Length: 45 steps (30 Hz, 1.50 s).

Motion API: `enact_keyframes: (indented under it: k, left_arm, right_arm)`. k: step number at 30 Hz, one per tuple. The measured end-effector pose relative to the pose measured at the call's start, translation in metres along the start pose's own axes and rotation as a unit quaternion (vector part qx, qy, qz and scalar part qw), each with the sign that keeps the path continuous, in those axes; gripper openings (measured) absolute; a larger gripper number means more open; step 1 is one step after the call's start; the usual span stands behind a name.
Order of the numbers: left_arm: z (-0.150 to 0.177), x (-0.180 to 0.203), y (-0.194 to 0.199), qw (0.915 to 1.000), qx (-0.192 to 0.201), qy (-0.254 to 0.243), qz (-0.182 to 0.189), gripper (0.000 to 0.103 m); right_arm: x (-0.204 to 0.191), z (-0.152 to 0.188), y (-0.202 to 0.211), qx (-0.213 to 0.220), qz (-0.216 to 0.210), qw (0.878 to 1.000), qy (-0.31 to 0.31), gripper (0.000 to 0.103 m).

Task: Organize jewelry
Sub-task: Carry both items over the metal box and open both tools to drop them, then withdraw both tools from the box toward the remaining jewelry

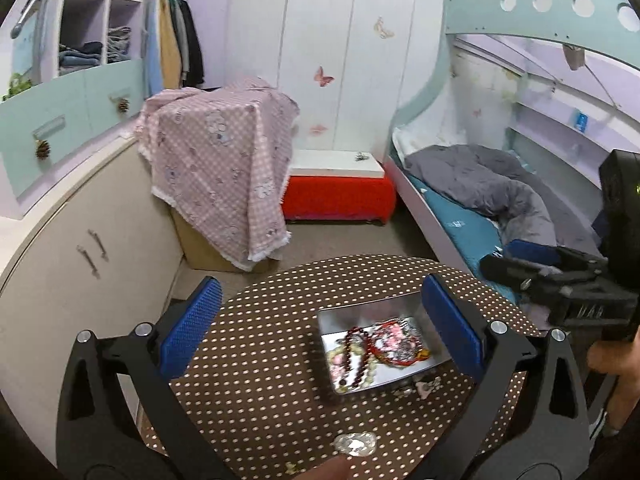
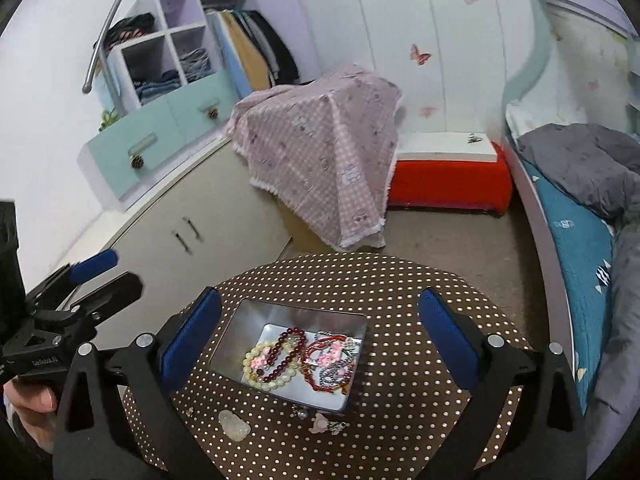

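bedroom, polka-dot table (image 2: 400,432) | bracelets heaped in metal tin (image 2: 256,312) | clear pendant (image 2: 235,425) and pink charm (image 2: 327,424) lie outside it, unsorted | left gripper (image 1: 320,320) and right gripper (image 2: 320,332) hover spread, empty

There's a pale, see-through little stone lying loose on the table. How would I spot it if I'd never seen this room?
Find the round table with the brown polka-dot cloth, then the open metal tin of bracelets on it. On the cloth just outside the tin's near left corner lies the clear stone pendant. Unlike the small pink charm beside it, it is colourless, glassy and larger.
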<state>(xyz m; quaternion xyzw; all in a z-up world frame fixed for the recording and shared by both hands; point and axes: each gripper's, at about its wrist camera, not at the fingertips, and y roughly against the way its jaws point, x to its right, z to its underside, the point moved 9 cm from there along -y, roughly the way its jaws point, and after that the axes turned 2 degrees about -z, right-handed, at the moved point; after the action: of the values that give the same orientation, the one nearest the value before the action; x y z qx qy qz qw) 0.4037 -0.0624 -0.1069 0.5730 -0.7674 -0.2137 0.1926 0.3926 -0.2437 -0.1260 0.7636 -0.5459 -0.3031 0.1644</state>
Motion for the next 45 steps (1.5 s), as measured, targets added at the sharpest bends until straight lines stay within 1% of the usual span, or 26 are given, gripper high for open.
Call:
enact_keyframes:
  k: [2, 6, 14, 17, 22, 27, 35, 42, 45]
  left_arm:
    - [0.004, -0.008, 0.007, 0.9999, 0.005, 0.004, -0.013, 0.098]
    - [0.012, -0.019, 0.019, 0.9996, 0.013, 0.008, -0.026, 0.098]
    - [0.031, -0.033, 0.043, 0.9987, 0.024, 0.017, -0.04, 0.098]
    - [0.039, -0.037, 0.049, 0.9984, 0.027, 0.02, -0.045, 0.098]
    - [0.062, -0.04, 0.055, 0.9983, 0.021, 0.012, -0.053, 0.098]
    - [0.092, -0.044, 0.052, 0.9985, -0.002, 0.012, -0.054, 0.098]
    - [0.143, -0.047, 0.037, 0.9972, -0.051, 0.012, -0.054, 0.098]
    - [0.163, -0.044, 0.028, 0.996, -0.07, 0.007, -0.055, 0.098]
    - [0.168, -0.042, 0.024, 0.9957, -0.075, 0.004, -0.055, 0.098]
  right_arm:
    - [0.001, -0.001, 0.005, 0.005, 0.004, 1.0, 0.0, 0.095]
    - [0.001, 0.0, 0.016, 0.016, 0.006, 1.0, 0.004, 0.095]
    - [-0.008, 0.006, 0.033, 0.027, 0.005, 1.0, 0.011, 0.095]
    - [-0.01, 0.013, 0.039, 0.03, 0.007, 0.999, 0.014, 0.095]
    - [-0.009, 0.031, 0.046, 0.024, 0.011, 1.0, 0.015, 0.095]
    - [-0.009, 0.056, 0.048, 0.01, 0.012, 1.0, 0.014, 0.095]
    - [-0.015, 0.105, 0.026, -0.039, 0.012, 0.999, 0.014, 0.095]
    - [-0.025, 0.134, 0.002, -0.072, 0.003, 0.997, 0.014, 0.095]
    - [-0.031, 0.142, -0.013, -0.083, -0.013, 0.996, 0.018, 0.095]
